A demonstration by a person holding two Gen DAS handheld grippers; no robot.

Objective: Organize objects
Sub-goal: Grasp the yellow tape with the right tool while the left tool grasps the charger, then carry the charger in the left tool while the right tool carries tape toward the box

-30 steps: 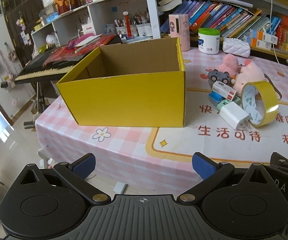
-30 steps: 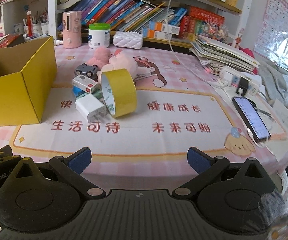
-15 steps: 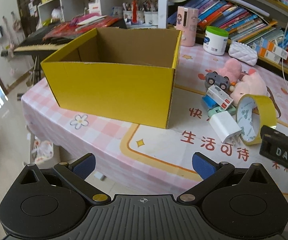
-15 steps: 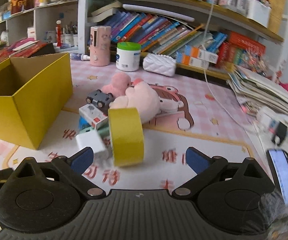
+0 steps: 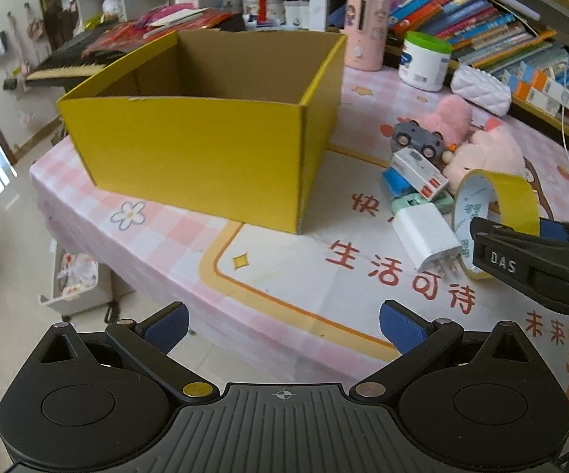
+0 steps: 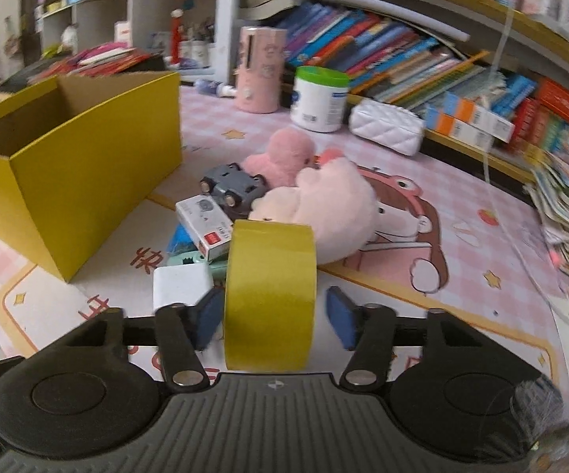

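The yellow tape roll [image 6: 270,295] stands on edge on the pink tablecloth, between the jaws of my right gripper [image 6: 274,315]. Those jaws are closing: the left pad [image 6: 209,317] is at the roll and a thin gap shows at the right pad. From the left wrist view, the right gripper [image 5: 521,252] reaches around the tape roll [image 5: 497,197]. Beside the roll lie a white charger [image 6: 181,287], a small white box [image 6: 205,224], a grey toy car [image 6: 231,183] and a pink plush [image 6: 323,213]. An open yellow cardboard box [image 5: 205,149] stands to their left. My left gripper [image 5: 284,323] is open with nothing in it, over the table's front edge.
A pink canister [image 6: 260,71], a white tub with a green lid [image 6: 319,98] and a white quilted pouch [image 6: 387,126] stand before the bookshelf. Stacked magazines [image 6: 568,205] lie at the right. A keyboard [image 5: 67,67] stands behind the box. The floor lies beyond the table's left edge.
My right gripper moved forward to the tape roll and its jaws narrowed around it. My left gripper drifted toward the table and rolled slightly, still open.
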